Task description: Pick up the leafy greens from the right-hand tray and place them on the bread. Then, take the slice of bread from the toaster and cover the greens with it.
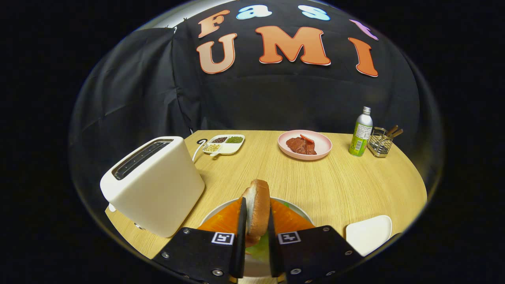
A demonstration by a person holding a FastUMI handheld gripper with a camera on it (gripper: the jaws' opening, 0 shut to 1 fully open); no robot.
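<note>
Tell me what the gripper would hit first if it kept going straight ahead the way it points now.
Probably the pink plate of meat, past bare wooden table; depth is unclear. The gripper is shut on an upright bread slice.

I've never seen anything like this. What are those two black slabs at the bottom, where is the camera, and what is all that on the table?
The camera rides on a hand-held gripper and looks forward along its two black fingers, so you see what the tool sees. A person carries it; there is no robot arm. The fingers are shut on a slice of bread, held on edge. It hangs over a white plate with orange food and some greens on it.

On the wooden table, a white toaster stands beside the fingers. Beyond them sit a small divided dish of seeds or beans, a pink plate with red slices, a green bottle and a wire basket. A white tray lies by the other finger.
</note>
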